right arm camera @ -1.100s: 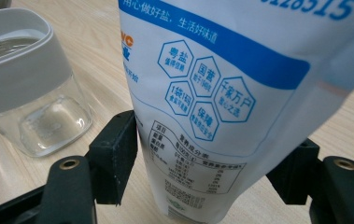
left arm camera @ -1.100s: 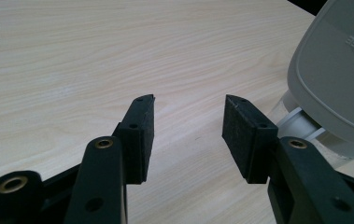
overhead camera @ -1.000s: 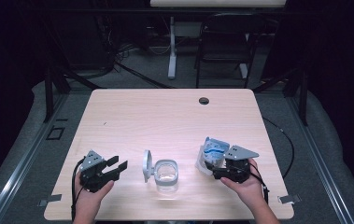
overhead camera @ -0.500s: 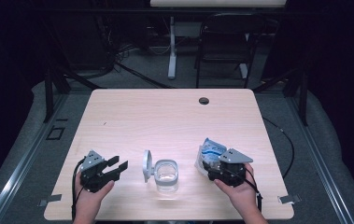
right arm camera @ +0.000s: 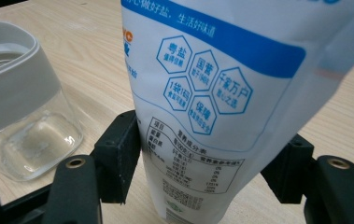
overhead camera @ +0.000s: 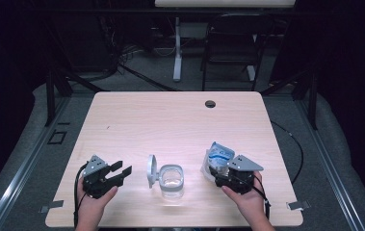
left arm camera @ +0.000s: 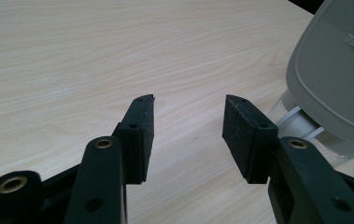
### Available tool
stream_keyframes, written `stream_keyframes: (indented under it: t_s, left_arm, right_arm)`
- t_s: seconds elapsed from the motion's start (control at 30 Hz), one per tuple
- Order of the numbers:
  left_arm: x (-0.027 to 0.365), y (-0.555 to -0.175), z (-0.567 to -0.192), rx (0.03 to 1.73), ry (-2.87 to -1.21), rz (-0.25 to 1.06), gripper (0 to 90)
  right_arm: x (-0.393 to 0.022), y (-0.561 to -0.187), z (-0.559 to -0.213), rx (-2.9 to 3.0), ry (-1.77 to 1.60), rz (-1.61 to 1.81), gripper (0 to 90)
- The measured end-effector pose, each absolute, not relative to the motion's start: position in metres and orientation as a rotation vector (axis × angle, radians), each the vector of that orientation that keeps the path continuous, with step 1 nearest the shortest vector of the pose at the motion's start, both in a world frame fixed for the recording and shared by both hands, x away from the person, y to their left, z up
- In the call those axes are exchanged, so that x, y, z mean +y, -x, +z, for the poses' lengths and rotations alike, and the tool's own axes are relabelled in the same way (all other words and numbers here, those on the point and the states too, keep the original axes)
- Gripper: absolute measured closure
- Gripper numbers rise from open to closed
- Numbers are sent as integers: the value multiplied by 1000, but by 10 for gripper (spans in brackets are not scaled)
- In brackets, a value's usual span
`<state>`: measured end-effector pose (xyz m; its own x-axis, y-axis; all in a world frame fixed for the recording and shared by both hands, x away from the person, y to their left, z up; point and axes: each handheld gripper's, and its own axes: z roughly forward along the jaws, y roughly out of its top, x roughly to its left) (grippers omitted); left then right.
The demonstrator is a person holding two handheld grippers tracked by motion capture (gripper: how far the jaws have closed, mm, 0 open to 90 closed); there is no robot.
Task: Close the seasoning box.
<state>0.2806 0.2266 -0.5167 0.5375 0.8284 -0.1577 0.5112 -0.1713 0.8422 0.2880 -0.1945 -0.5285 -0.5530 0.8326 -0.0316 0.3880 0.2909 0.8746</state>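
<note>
Between the jaws of the right gripper (right arm camera: 202, 163) stands a white-and-blue pouch (right arm camera: 212, 93), clamped on both sides, base on the table (overhead camera: 170, 120). Left of it sits a clear jar (overhead camera: 171, 180), grey lid (overhead camera: 150, 170) flipped open. Left gripper (left arm camera: 188, 128) jaws apart on nothing, lid just to their right

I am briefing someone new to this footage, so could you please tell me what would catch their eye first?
The white and blue salt pouch stands out, upright on the table's near right part, clamped between the jaws of the right gripper. Near the front middle sits a clear glass jar with a grey rim, its hinged grey lid flipped open to the left. The left gripper waits open beside that lid, holding nothing.
</note>
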Motion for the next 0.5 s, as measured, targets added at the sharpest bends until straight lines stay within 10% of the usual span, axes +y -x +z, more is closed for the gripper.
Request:
stream_keyframes:
  t_s: [0.5]
  left_arm:
    - [228,-281,-517,1105,-1839,421,536]
  right_arm:
    - [-194,-294,-546,2103,-1067,1203,330]
